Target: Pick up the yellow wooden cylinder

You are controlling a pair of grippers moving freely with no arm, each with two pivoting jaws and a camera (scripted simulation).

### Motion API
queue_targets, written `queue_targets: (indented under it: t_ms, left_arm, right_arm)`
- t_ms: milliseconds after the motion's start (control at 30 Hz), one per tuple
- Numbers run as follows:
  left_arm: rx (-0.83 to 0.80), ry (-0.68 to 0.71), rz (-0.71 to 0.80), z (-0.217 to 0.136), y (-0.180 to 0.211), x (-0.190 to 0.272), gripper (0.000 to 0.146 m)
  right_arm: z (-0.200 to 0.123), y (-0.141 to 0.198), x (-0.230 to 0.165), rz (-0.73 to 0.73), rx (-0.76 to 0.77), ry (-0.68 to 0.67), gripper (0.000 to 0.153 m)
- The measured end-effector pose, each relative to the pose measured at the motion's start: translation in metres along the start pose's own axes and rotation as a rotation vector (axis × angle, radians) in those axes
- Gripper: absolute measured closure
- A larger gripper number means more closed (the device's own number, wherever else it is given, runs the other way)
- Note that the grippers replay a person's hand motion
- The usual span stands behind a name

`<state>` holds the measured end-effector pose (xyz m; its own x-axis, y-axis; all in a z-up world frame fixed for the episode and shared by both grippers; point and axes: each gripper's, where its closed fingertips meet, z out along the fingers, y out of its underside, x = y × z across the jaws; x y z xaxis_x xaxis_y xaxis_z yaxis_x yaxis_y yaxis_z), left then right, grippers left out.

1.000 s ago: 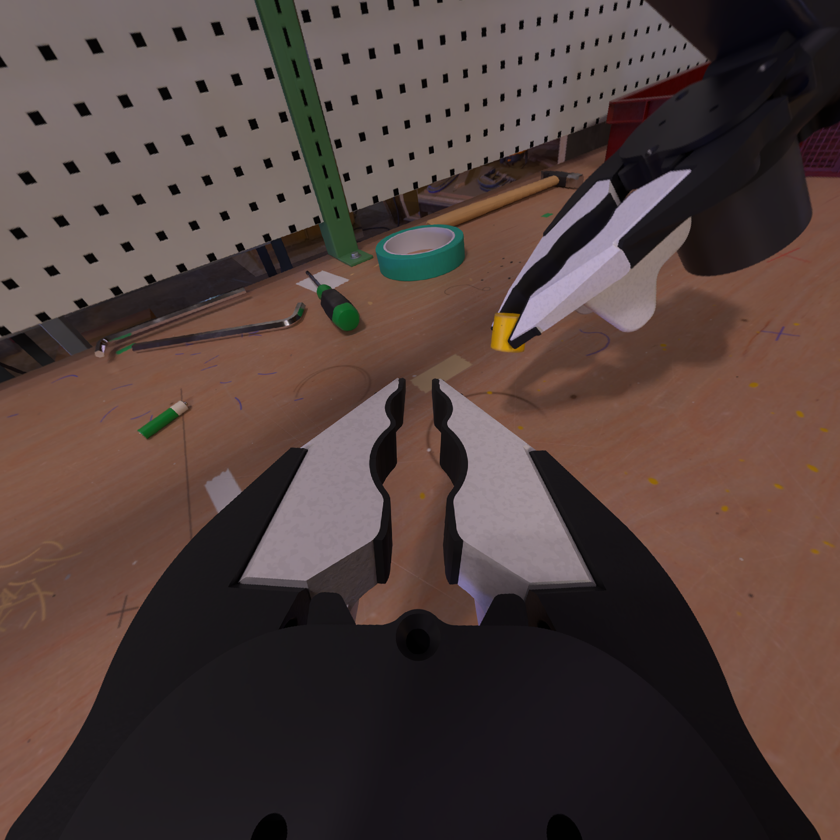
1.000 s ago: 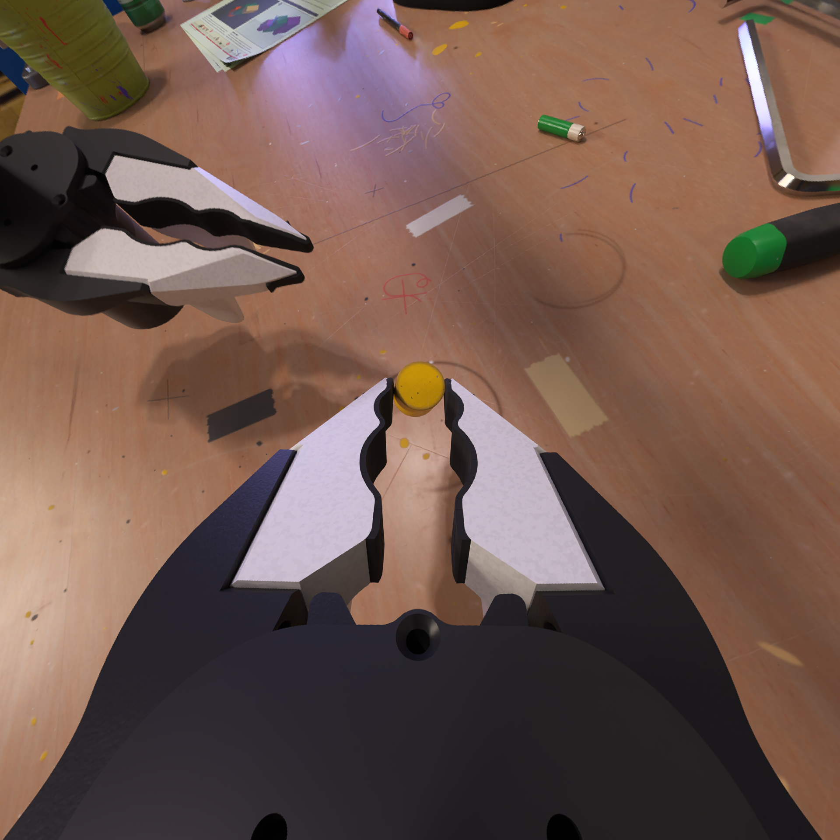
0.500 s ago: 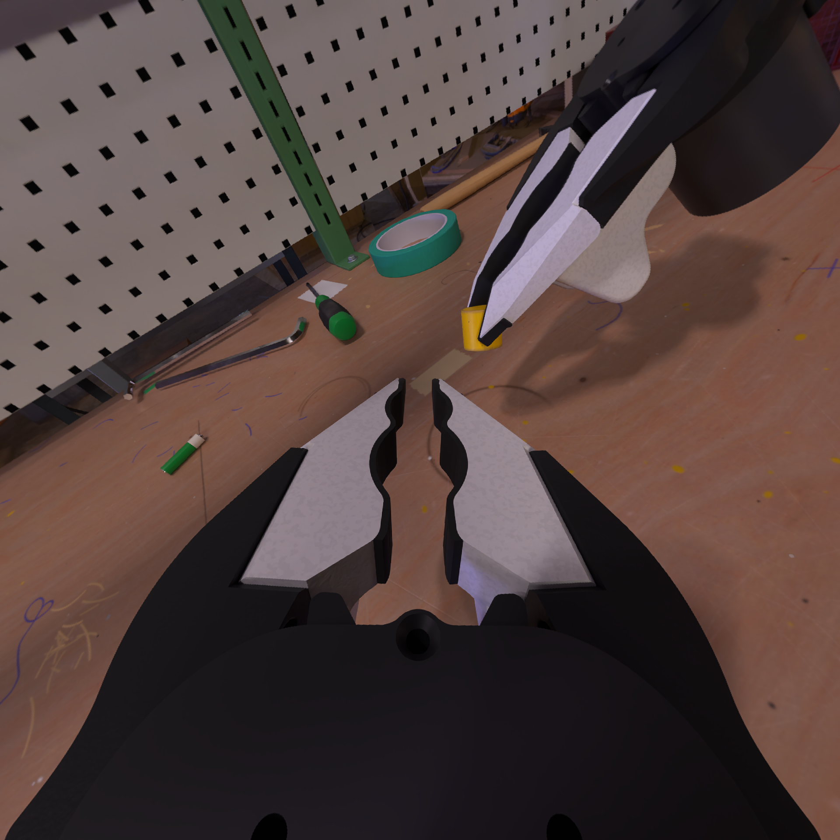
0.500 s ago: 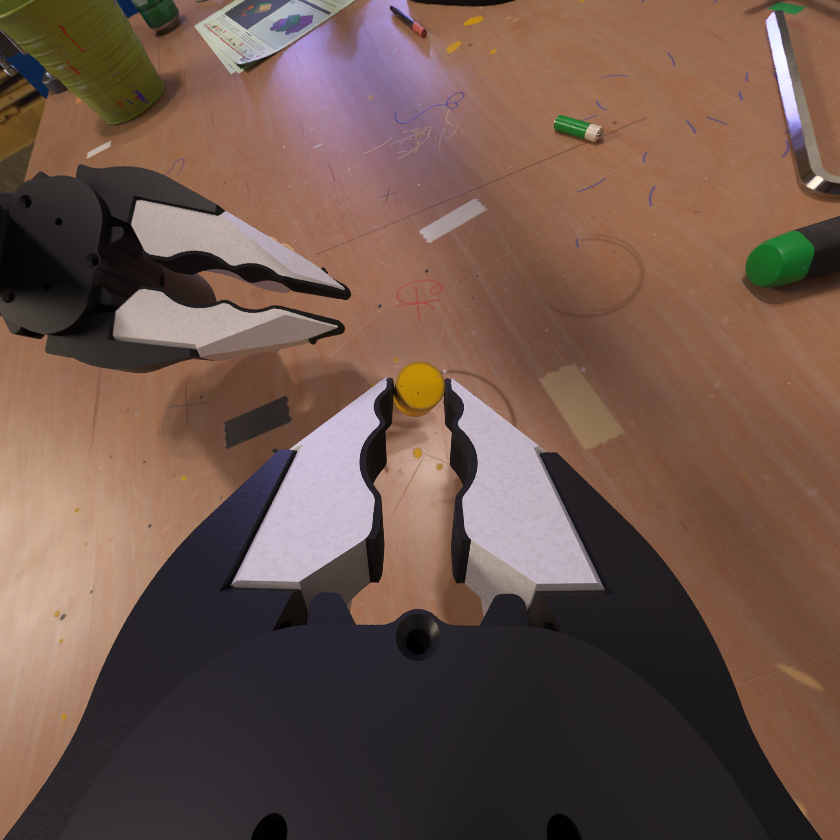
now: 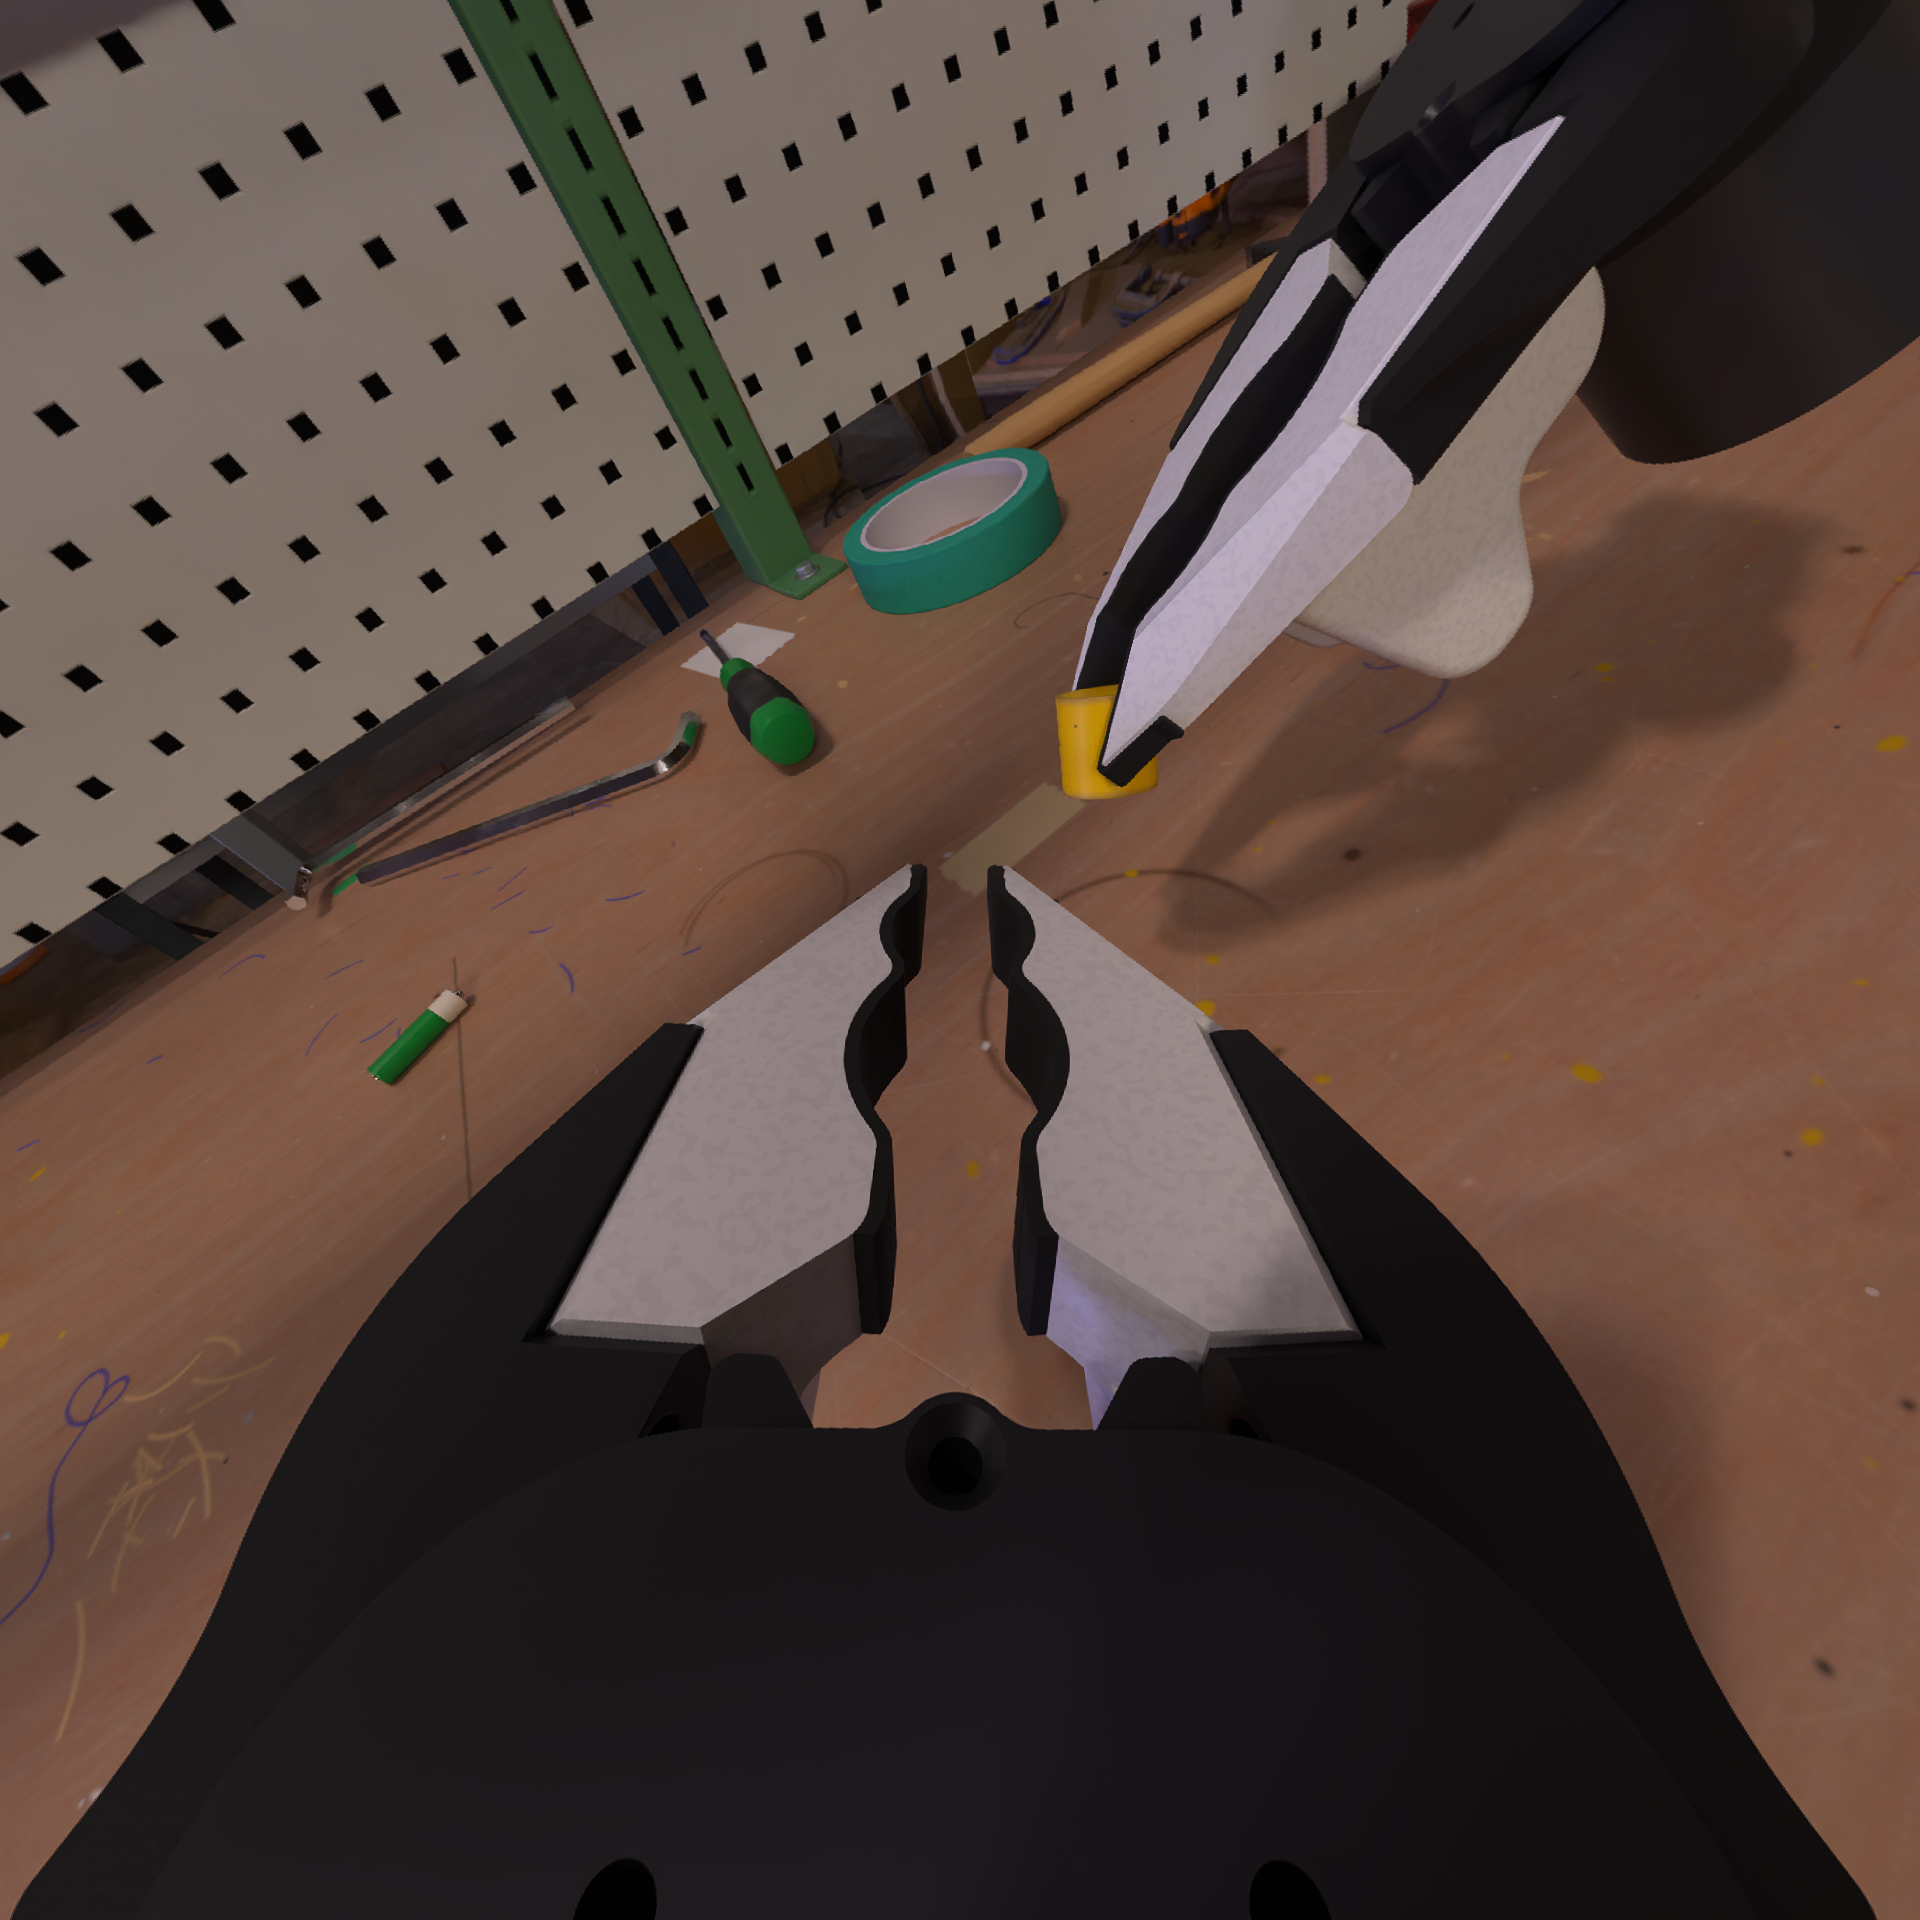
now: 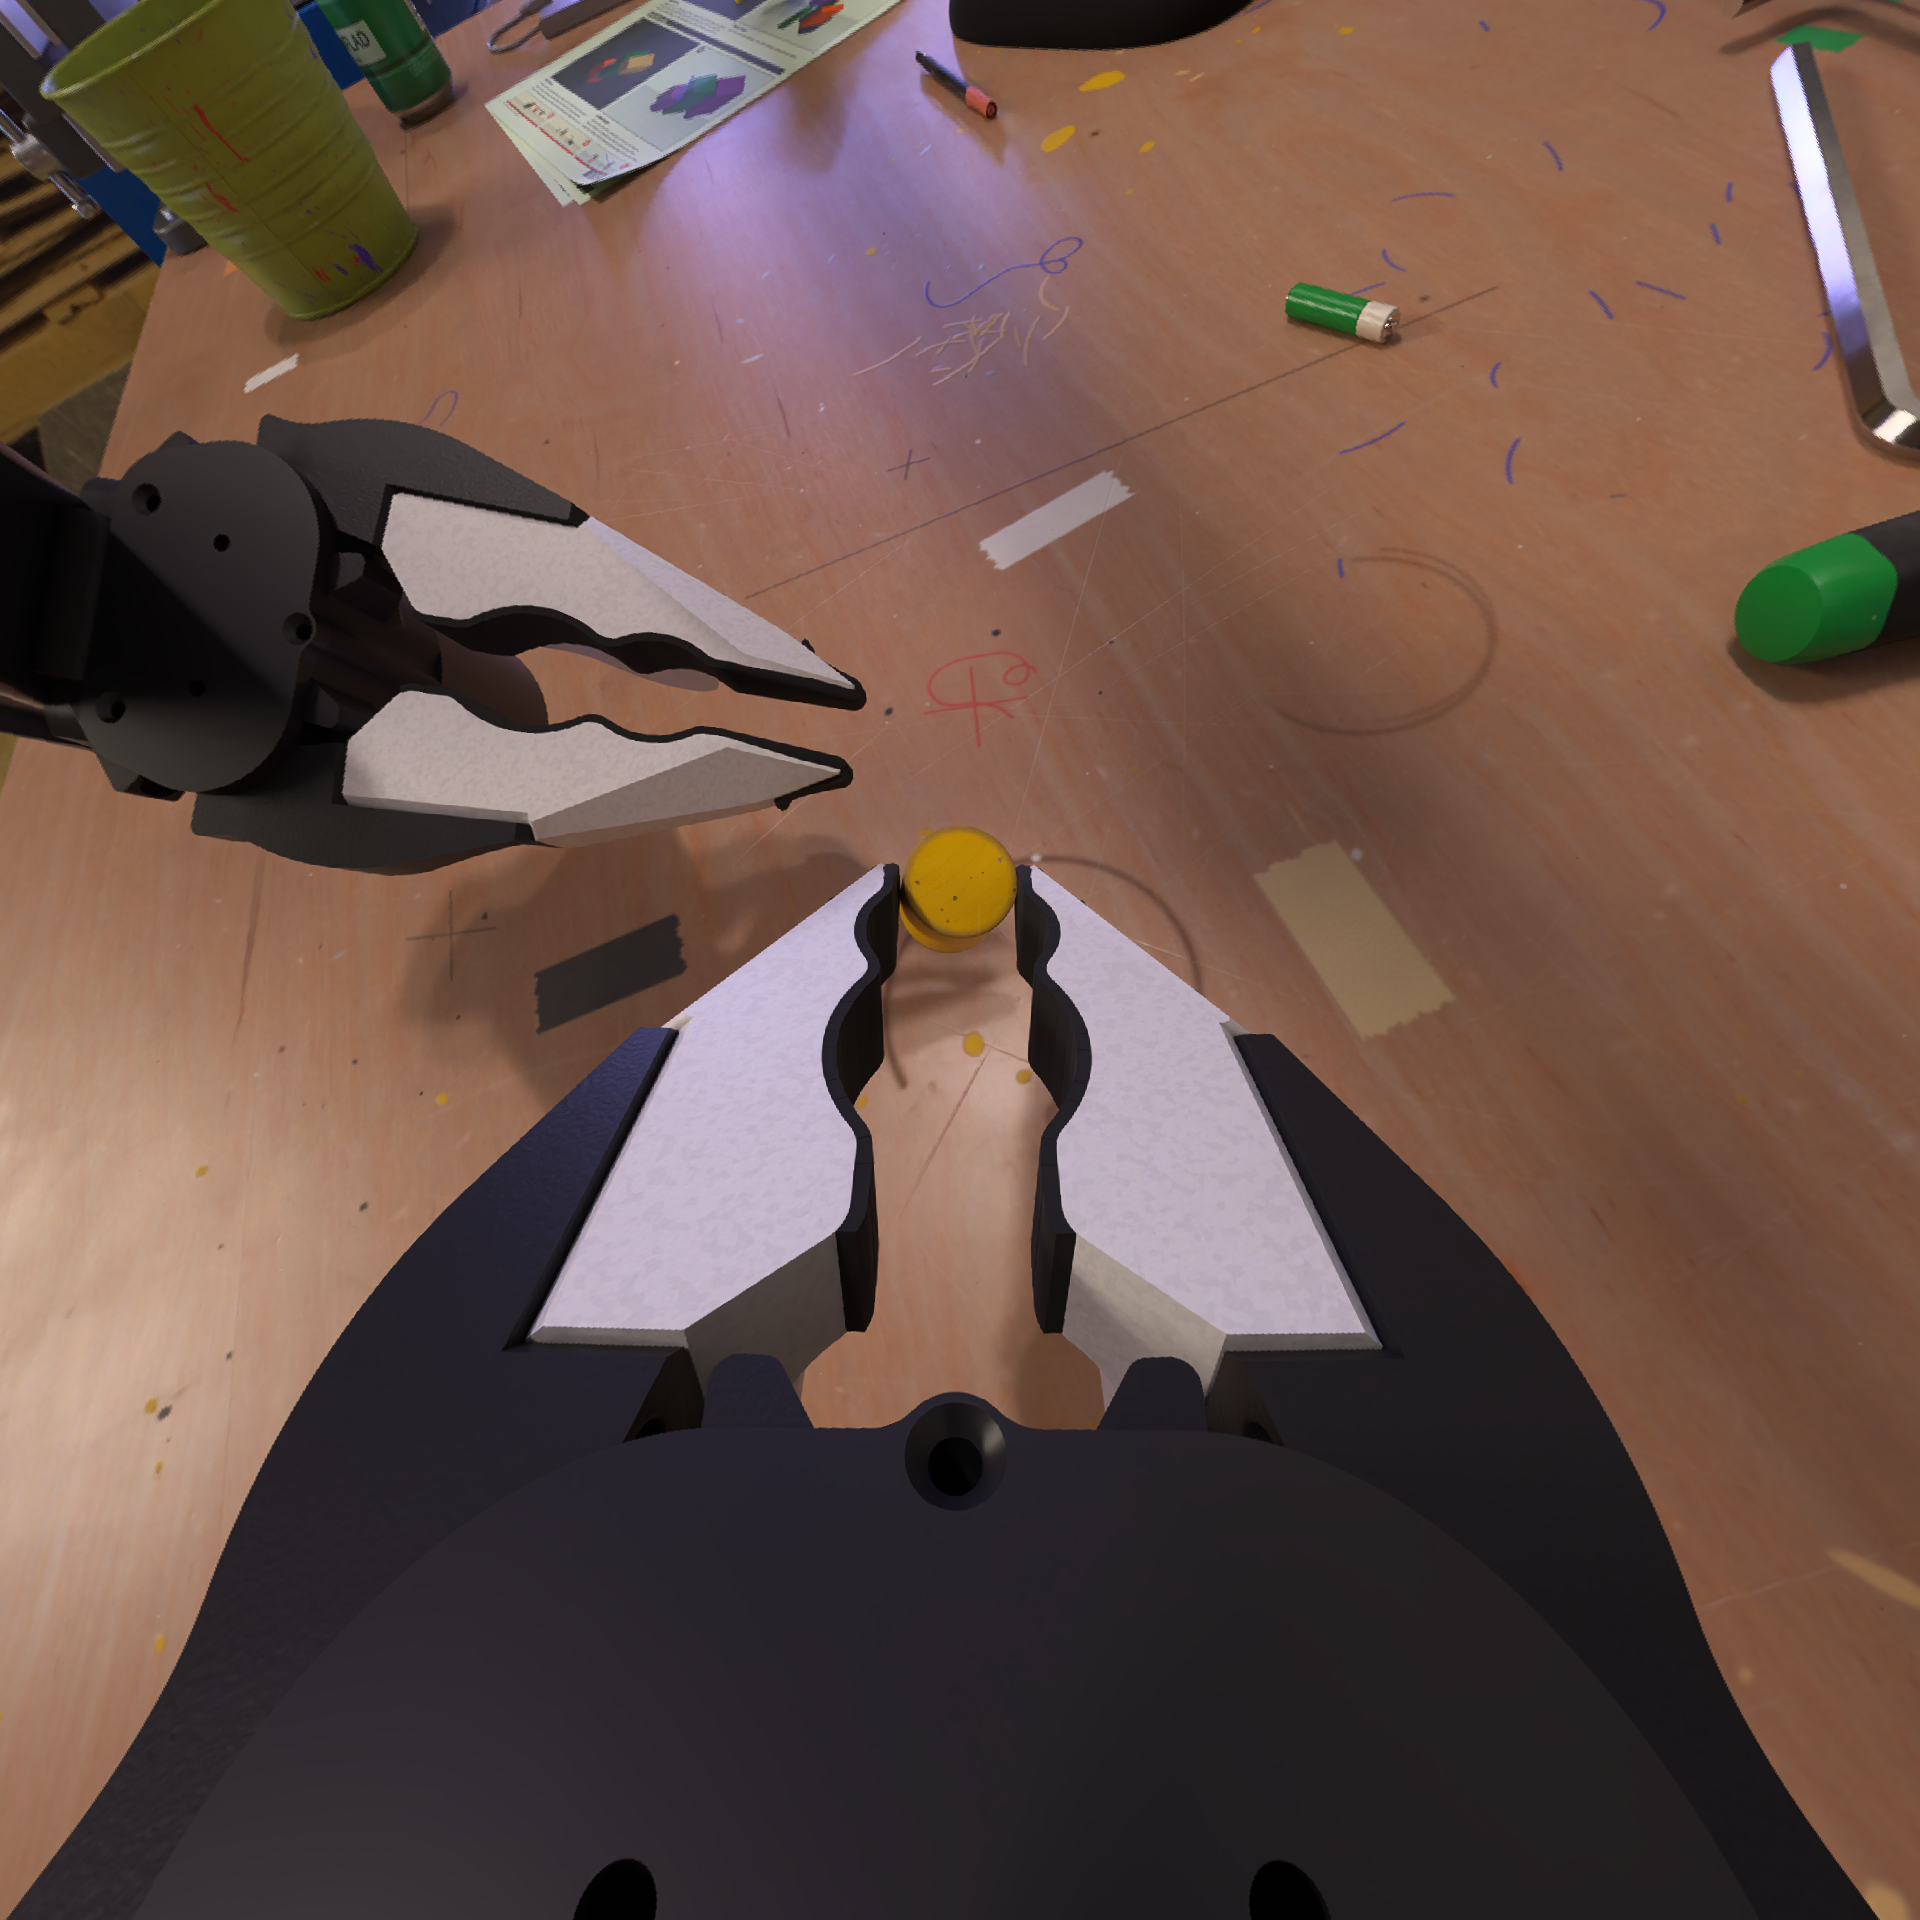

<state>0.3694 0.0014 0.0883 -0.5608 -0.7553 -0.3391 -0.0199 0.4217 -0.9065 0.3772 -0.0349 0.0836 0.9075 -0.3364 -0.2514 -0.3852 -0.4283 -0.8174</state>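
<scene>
The yellow wooden cylinder [image 6: 956, 888] is pinched between the fingertips of my right gripper [image 6: 956, 883], which is shut on it. In the left wrist view the cylinder [image 5: 1083, 743] hangs upright above the wooden bench, with the right gripper [image 5: 1127, 743] coming down on it from the upper right. My left gripper [image 5: 954, 875] is empty, its fingers a narrow gap apart. In the right wrist view the left gripper [image 6: 852, 736] hovers just left of the cylinder, pointing at it without touching.
A green tape roll [image 5: 956, 530], a green-handled screwdriver [image 5: 769, 712], a bent metal bar [image 5: 520, 821] and a green battery [image 5: 416, 1039] lie near the pegboard wall [image 5: 312, 312] and its green post [image 5: 644, 291]. A green cup [image 6: 249, 156] and a leaflet [image 6: 665, 94] sit at the far side.
The right gripper has kept its hold on the cylinder and risen a little above the bench. The left gripper has drawn closer to the cylinder, its finger gap unchanged.
</scene>
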Motion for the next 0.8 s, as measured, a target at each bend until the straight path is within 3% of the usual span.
queue_targets:
  t_ms: [800]
  left_arm:
    - [0.017,-0.004,-0.012,0.0041,-0.0062,0.0009,0.135]
  right_arm:
    - [-0.0068,-0.0095,-0.0068,-0.050,0.046,0.016,0.131]
